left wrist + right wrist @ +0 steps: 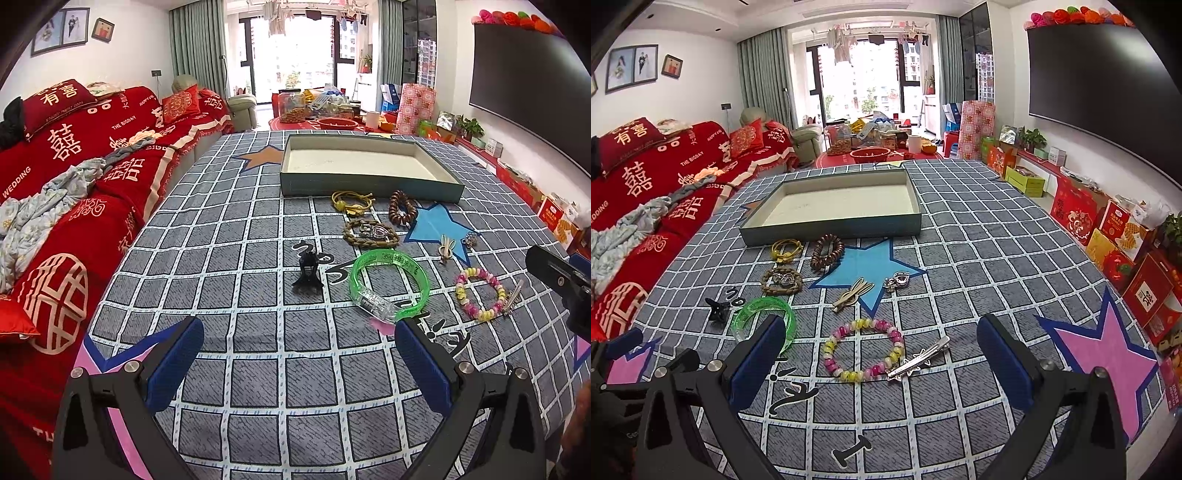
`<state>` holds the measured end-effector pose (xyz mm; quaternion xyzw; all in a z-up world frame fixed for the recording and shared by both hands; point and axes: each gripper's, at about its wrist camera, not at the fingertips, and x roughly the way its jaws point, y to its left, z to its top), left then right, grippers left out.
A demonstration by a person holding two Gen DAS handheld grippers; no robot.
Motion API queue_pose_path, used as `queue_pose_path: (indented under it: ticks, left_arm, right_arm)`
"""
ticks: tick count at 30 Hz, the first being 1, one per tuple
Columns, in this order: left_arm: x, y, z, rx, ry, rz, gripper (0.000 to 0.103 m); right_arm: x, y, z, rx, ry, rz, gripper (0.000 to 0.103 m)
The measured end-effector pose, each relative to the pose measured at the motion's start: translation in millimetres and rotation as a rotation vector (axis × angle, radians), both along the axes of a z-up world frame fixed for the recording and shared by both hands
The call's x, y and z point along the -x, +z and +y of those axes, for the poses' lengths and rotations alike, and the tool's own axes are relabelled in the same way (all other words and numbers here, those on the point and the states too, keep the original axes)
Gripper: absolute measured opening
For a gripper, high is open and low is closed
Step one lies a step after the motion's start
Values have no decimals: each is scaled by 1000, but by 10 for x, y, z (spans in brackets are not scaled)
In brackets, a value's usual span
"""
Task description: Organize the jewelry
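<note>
**Jewelry all still out, box empty: where this could get messy**

Both tongs, left and right, are spread wide and holding nothing. The box sits empty at the far side of the tabletop, with all the jewelry loose in front of it.

Biggest risk, I'd say: the beaded bracelet lies touching the silver star clip, so a sloppy grab could drag both or flick the clip away. The green bangle looks slick and might squirt out of the pads.

The right view shows that clip clearly; the left view barely catches it, but shows the black claw clip unobstructed.
</note>
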<state>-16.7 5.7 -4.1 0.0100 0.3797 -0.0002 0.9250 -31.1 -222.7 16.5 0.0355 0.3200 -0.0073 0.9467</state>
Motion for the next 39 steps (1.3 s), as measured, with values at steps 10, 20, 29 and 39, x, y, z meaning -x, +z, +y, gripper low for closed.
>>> queue_pose_path:
  ticks: [10, 20, 29, 39]
  left_arm:
    - [-2, -26, -63, -15, -18, 2, 103]
    - [24, -42, -60, -22, -10, 2, 103]
    - [35, -35, -46, -28, -12, -3, 103]
    - [43, -29, -43, -31, -8, -5, 103]
  right_arm:
    - [19, -1, -9, 7, 1, -1, 103]
    - [24, -18, 8, 1, 3, 3, 103]
    - [21, -21, 21, 1, 3, 2, 103]
    - [25, -19, 29, -1, 4, -5, 103]
